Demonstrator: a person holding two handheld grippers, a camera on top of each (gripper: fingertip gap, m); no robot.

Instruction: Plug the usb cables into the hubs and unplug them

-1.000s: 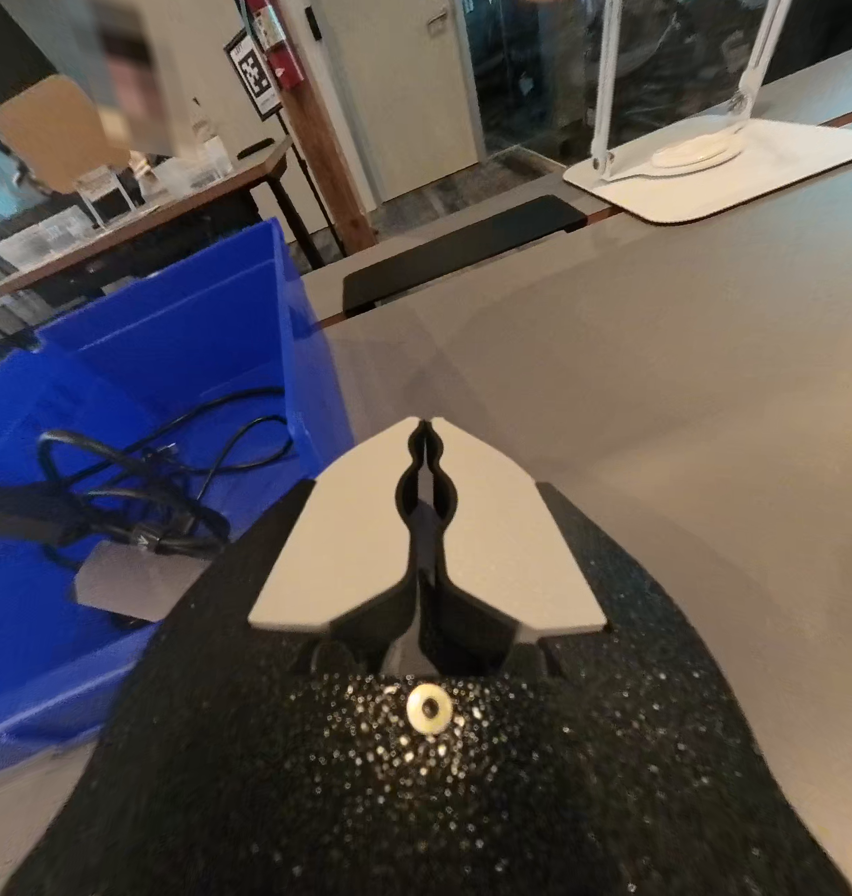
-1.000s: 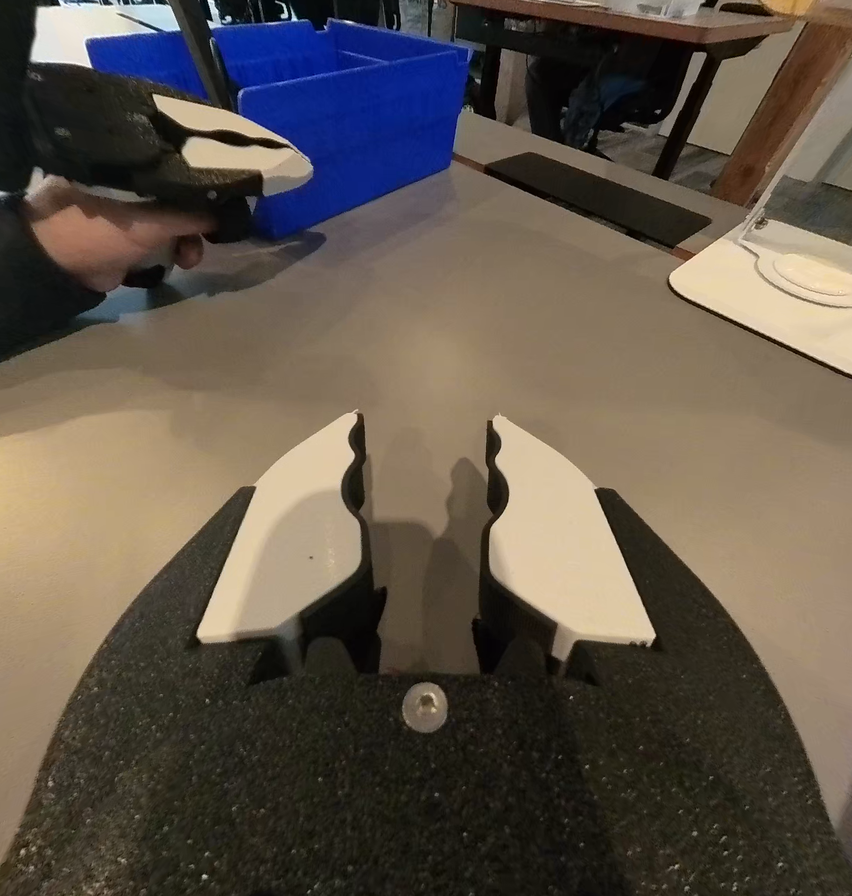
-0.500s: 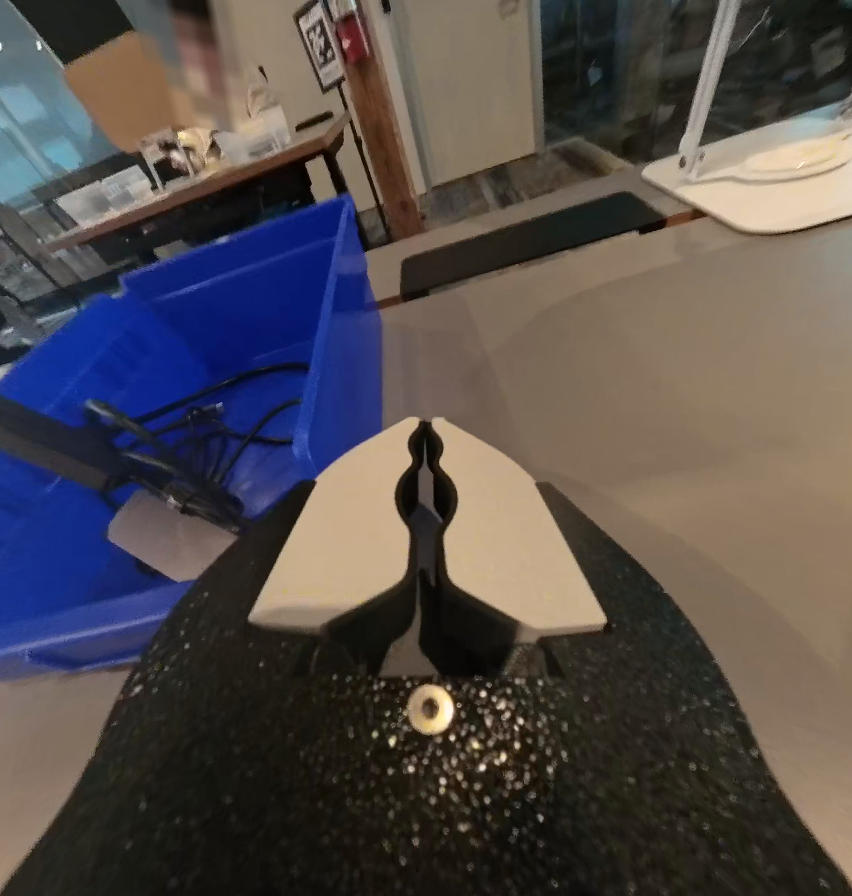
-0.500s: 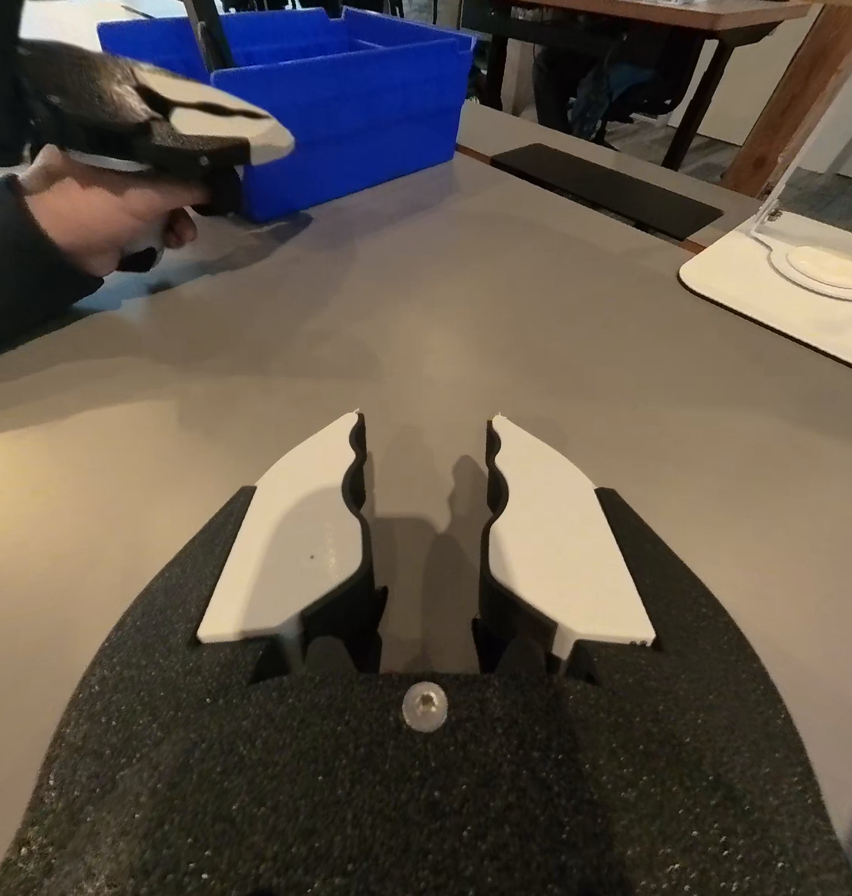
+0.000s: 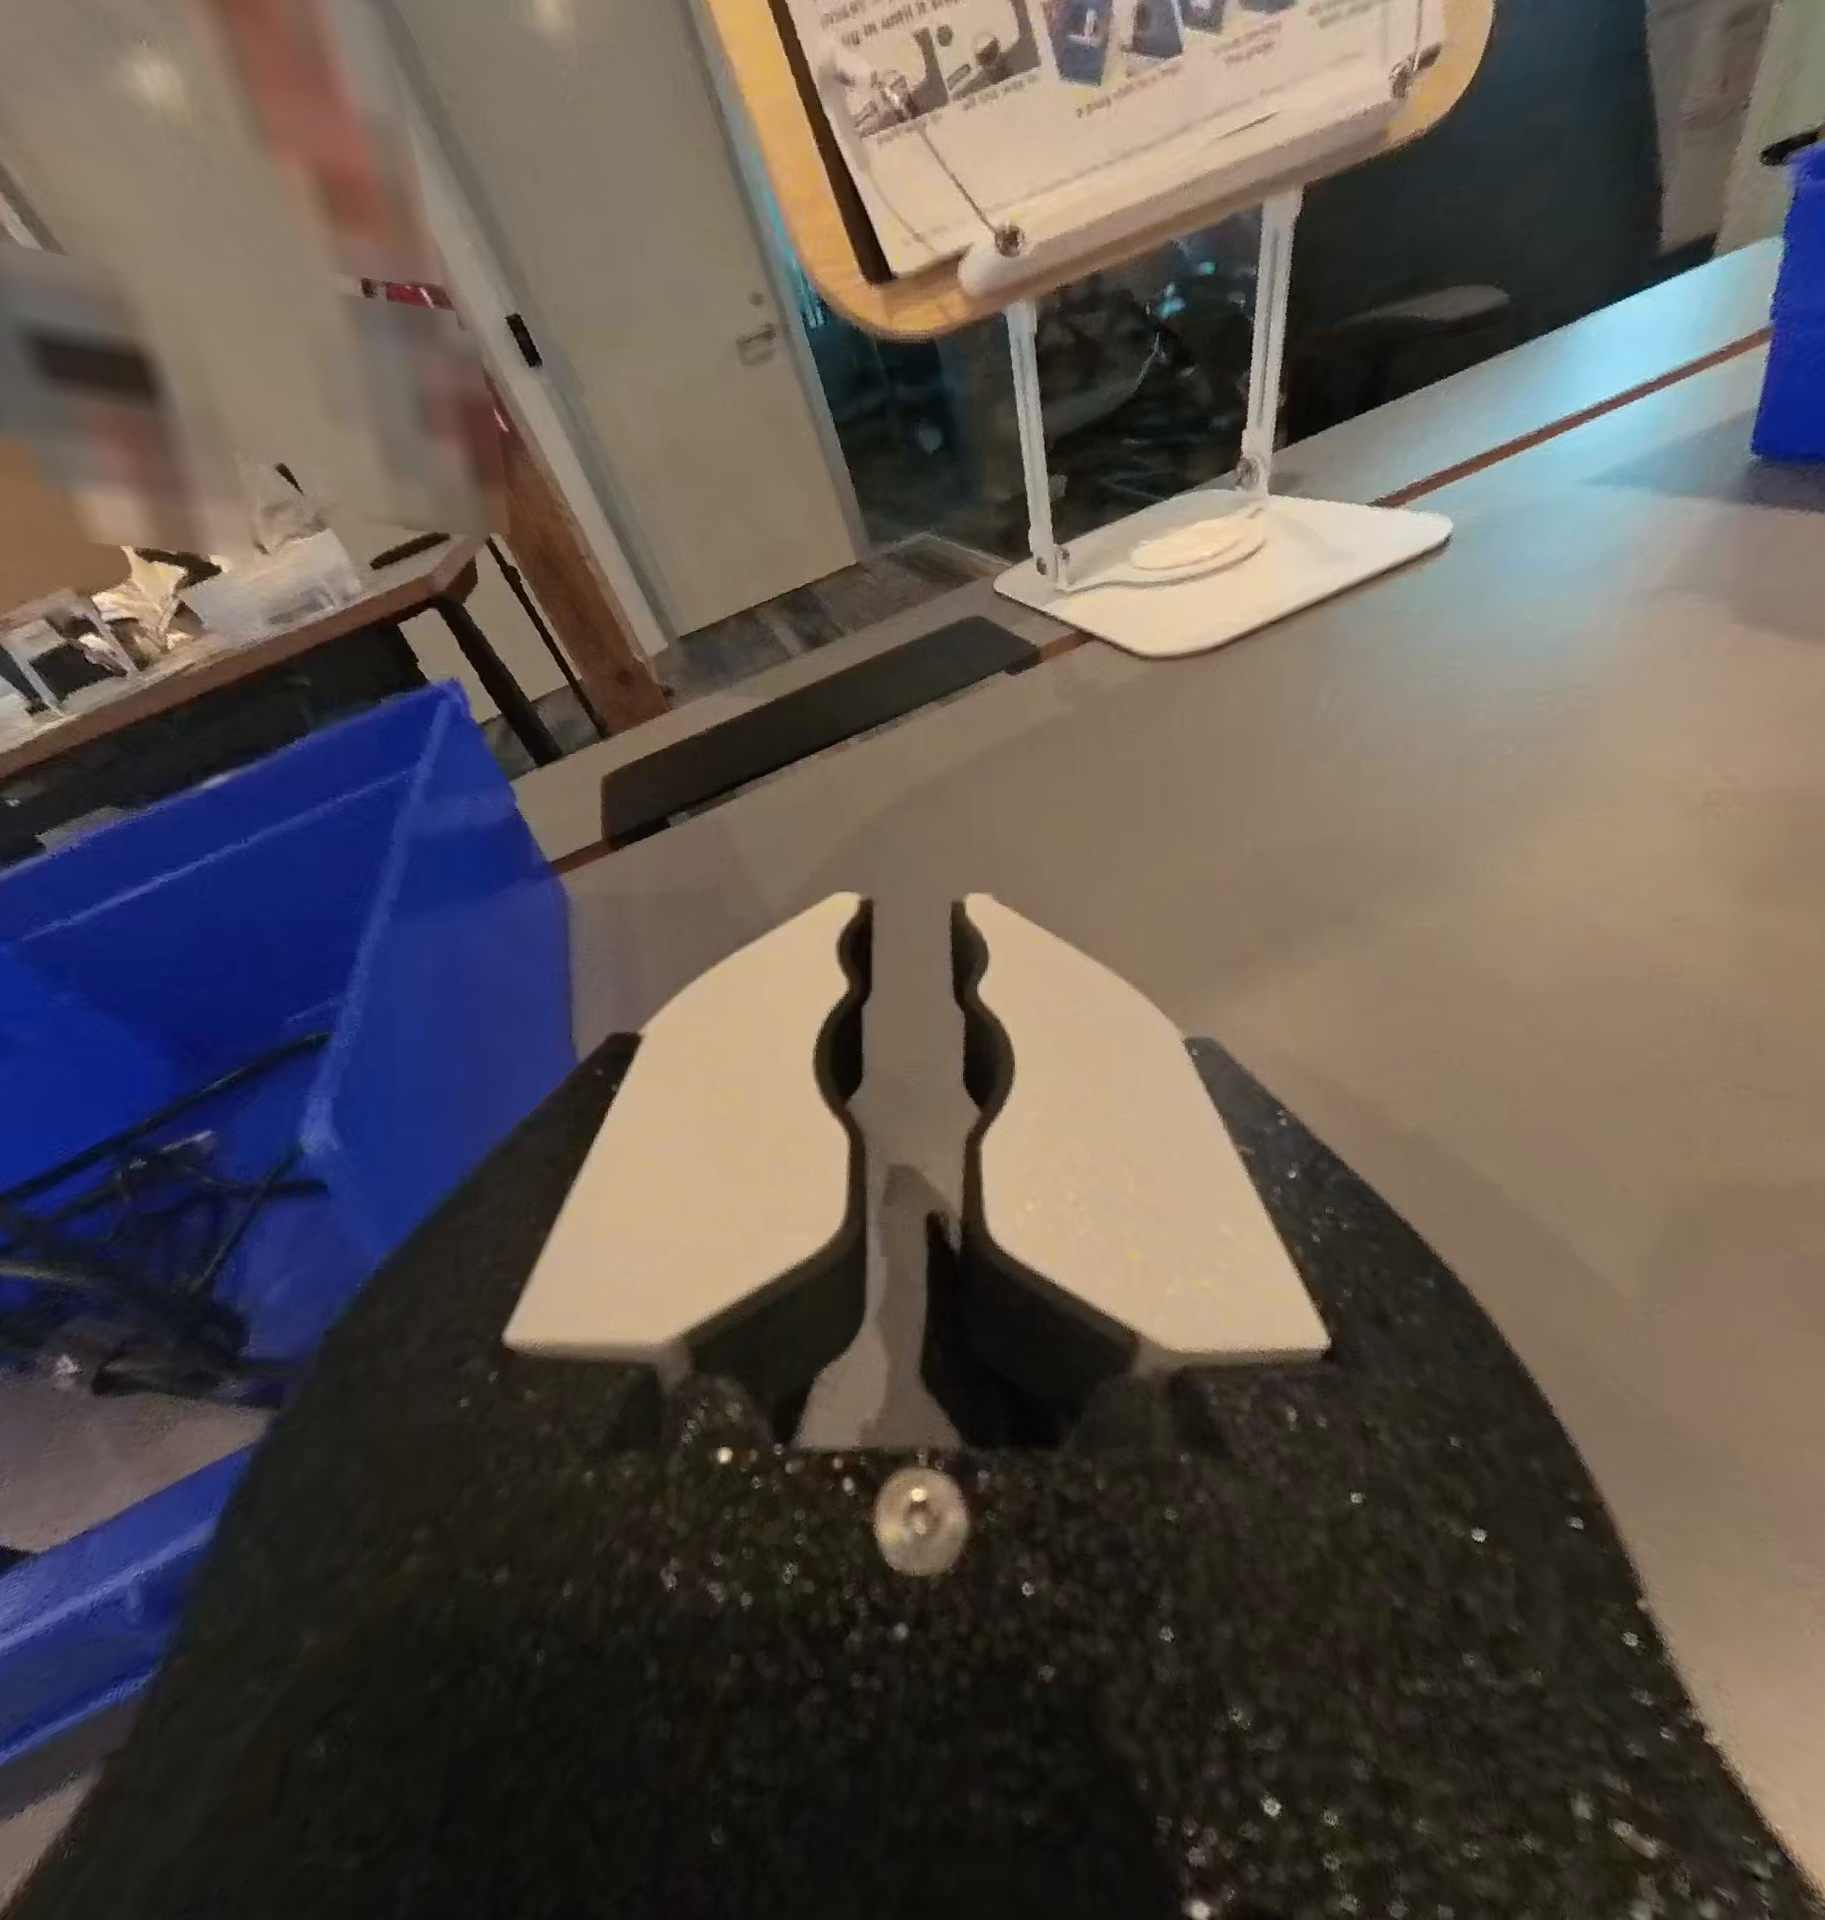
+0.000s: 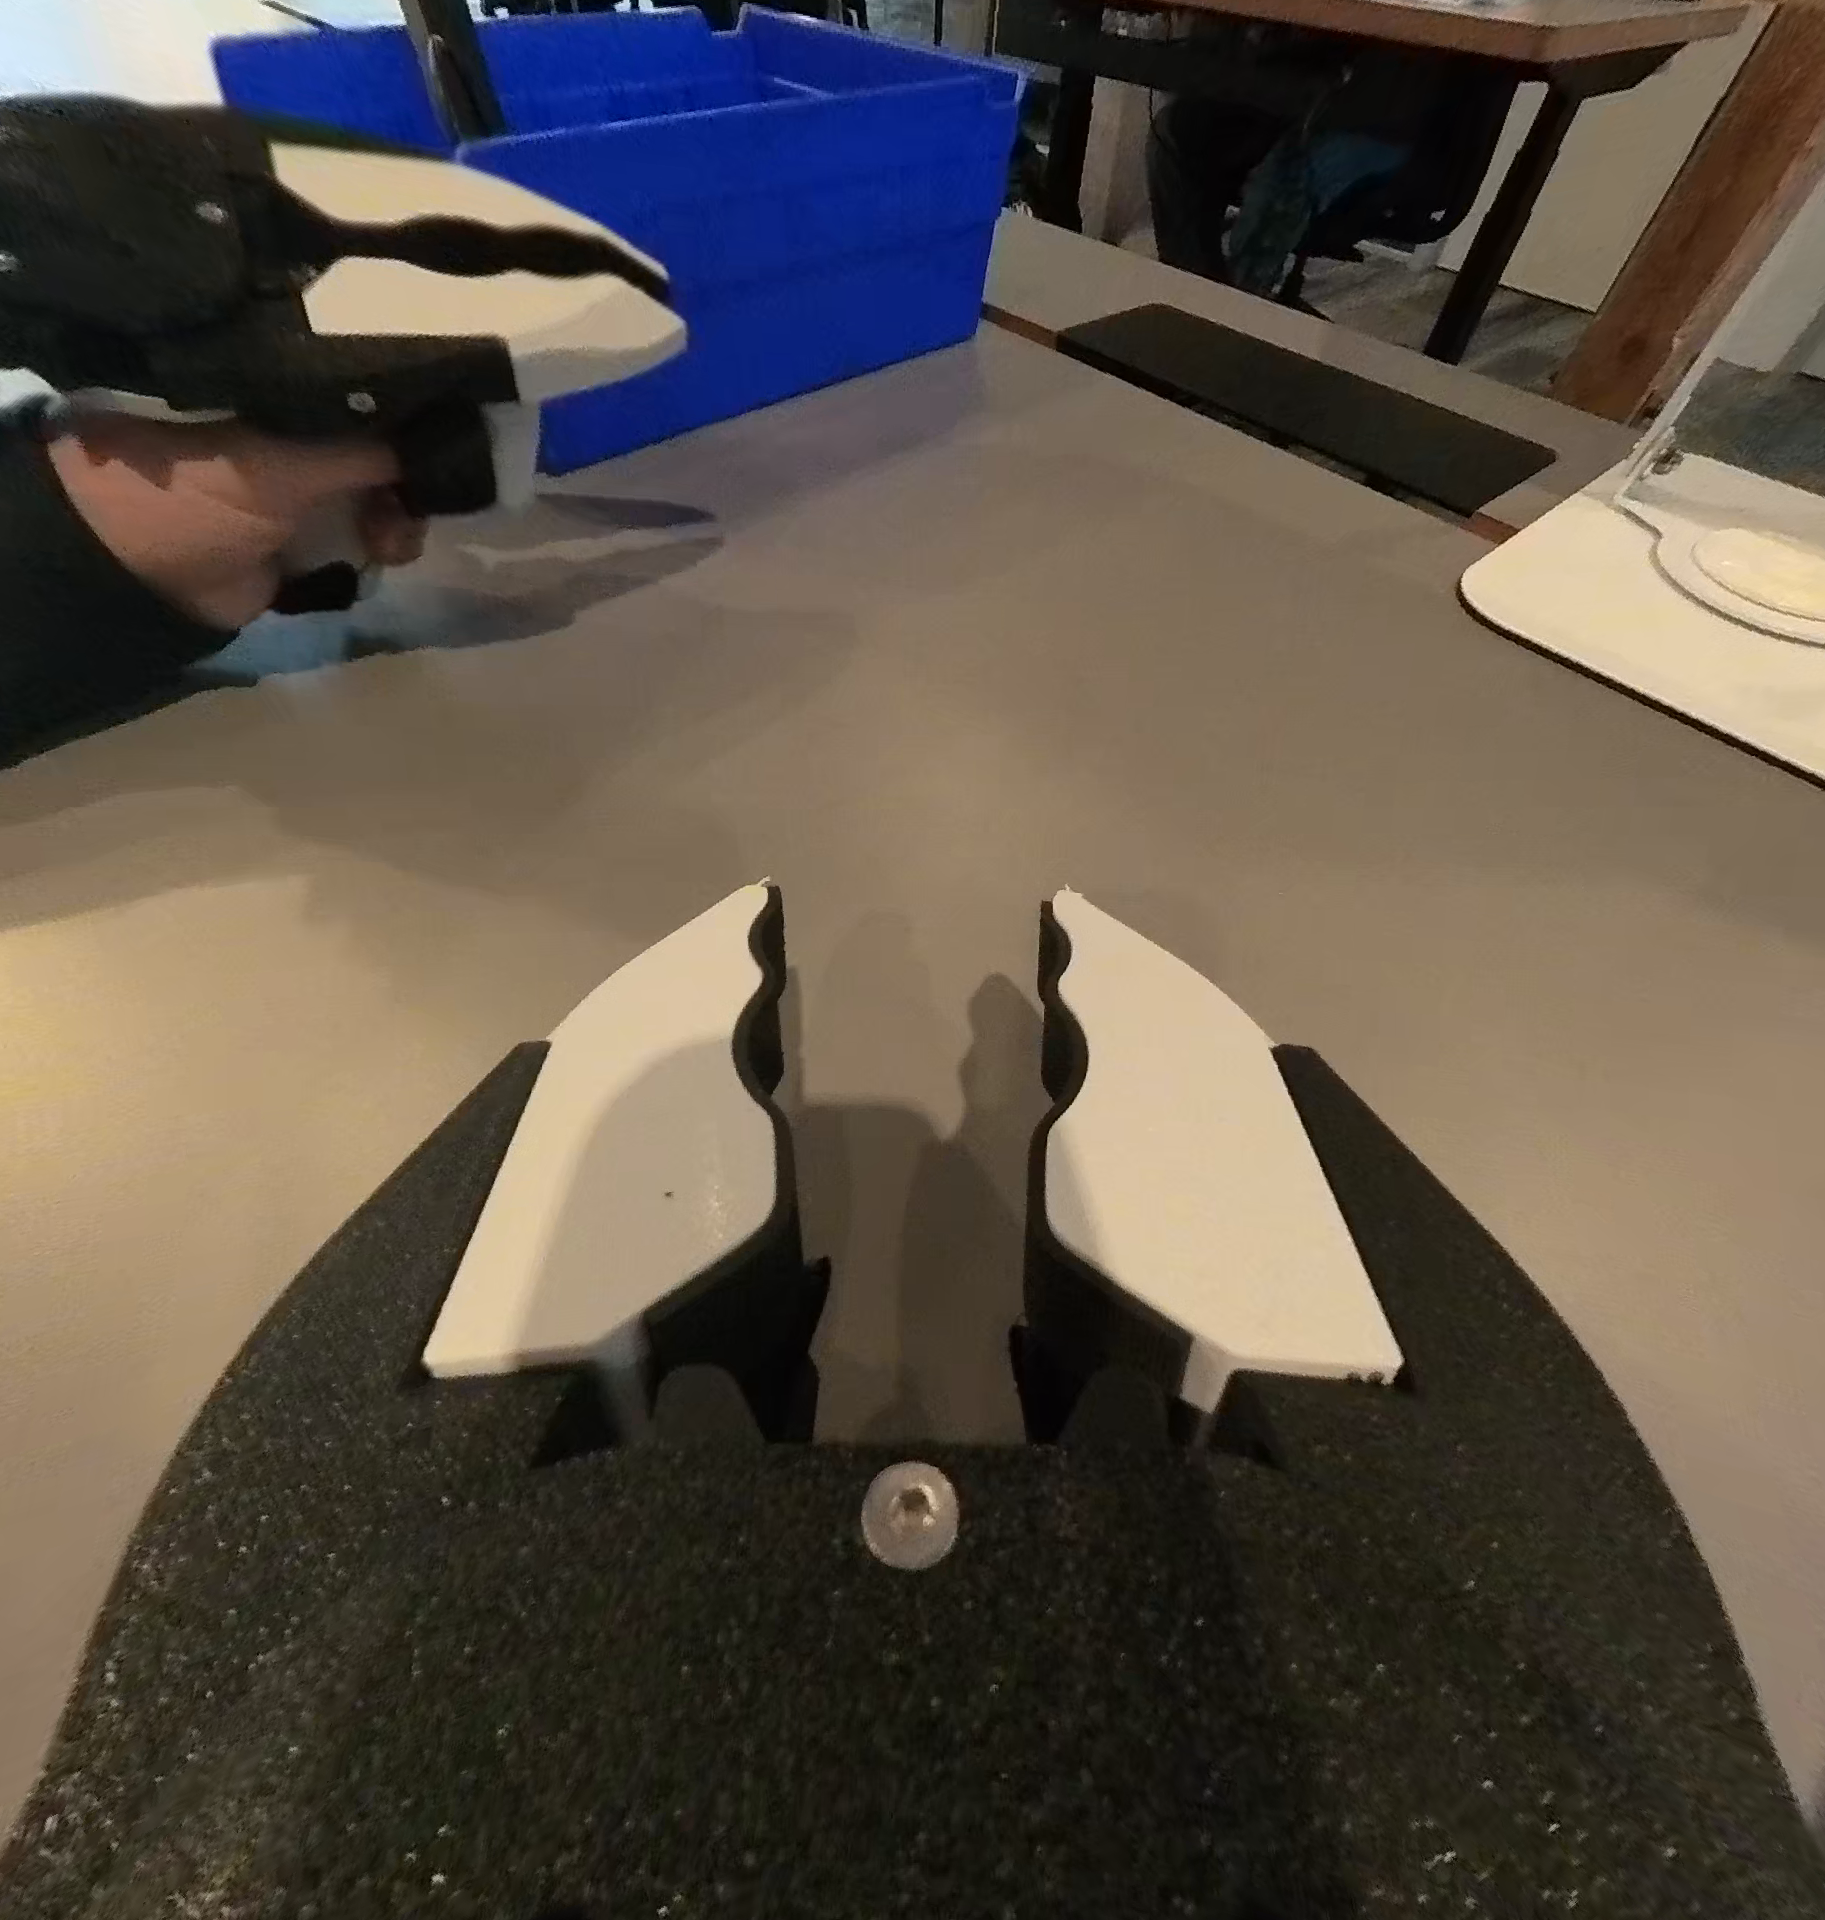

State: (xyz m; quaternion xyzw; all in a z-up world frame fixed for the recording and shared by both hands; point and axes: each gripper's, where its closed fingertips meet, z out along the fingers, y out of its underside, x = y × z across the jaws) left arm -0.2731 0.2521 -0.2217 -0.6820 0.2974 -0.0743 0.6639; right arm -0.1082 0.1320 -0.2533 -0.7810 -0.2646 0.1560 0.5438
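- USB cables, black tangled leads, lie in blue plastic bin, left of left gripper; long axis unclear.
- Left gripper nearer, jaws slightly apart, empty.
- Right gripper spread wide, empty, over grey tabletop.

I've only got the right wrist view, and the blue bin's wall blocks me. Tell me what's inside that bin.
Observer: Black cables lie tangled inside the blue bin, close to the wall nearest the left gripper.
Operator: Report anything else in there.
Observer: A flat grey piece lies on the bin's floor, partly under the cables. I cannot tell whether it is a hub.
Operator: Now give me the left gripper's state from its own camera.
Observer: It is open by a narrow gap, with nothing between its fingers. It is over the bare grey table, beside the bin rather than in it.
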